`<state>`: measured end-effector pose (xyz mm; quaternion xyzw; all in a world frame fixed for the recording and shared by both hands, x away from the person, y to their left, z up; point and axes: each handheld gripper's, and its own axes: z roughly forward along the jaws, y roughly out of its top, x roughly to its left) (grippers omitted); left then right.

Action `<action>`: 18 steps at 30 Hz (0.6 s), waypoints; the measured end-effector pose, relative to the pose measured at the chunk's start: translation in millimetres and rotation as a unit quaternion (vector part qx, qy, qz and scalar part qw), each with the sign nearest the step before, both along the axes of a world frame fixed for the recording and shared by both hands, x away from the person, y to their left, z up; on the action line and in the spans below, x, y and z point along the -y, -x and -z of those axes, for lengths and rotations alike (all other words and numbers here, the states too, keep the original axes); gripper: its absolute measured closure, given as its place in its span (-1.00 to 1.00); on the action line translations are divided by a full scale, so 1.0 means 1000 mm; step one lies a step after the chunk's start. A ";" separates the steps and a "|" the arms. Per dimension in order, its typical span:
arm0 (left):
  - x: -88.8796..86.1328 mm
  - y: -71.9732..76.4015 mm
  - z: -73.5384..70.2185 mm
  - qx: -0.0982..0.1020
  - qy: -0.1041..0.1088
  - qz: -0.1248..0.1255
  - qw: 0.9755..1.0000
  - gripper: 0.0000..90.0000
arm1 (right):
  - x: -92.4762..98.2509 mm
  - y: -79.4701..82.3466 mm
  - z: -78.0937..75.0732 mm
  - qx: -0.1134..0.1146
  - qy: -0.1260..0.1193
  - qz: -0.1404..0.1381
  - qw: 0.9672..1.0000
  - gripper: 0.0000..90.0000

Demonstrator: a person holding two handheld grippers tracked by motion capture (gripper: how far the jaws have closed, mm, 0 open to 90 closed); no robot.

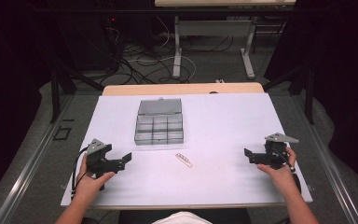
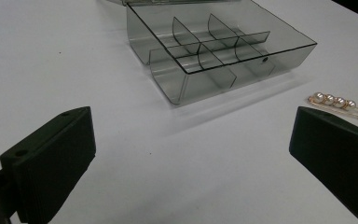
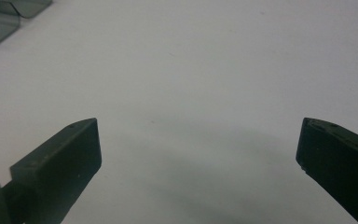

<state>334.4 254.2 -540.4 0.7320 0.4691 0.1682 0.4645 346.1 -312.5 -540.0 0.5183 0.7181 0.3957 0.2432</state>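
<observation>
Lab-like recording room: floor cables (image 1: 140,63), dark curtains, white-topped table (image 1: 223,116).

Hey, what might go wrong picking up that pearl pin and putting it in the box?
The pearl pin is thin and lies flat on the table, so the wide-open left tongs may slide over it or flick it away. The box looks light; a bump could push it. Its compartments are narrow, so the pin may catch on a divider.
</observation>
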 end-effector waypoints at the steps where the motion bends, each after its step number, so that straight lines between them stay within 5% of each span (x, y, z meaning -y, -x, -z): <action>1: 0.000 0.000 0.000 0.002 -0.002 0.001 1.000 -0.99 | 0.000 0.000 0.000 0.000 0.000 0.000 1.000 -1.00; 18: 0.000 0.002 -0.001 0.002 -0.004 0.004 1.000 -0.99 | -0.037 0.011 -0.019 -0.002 -0.004 -0.033 0.999 -1.00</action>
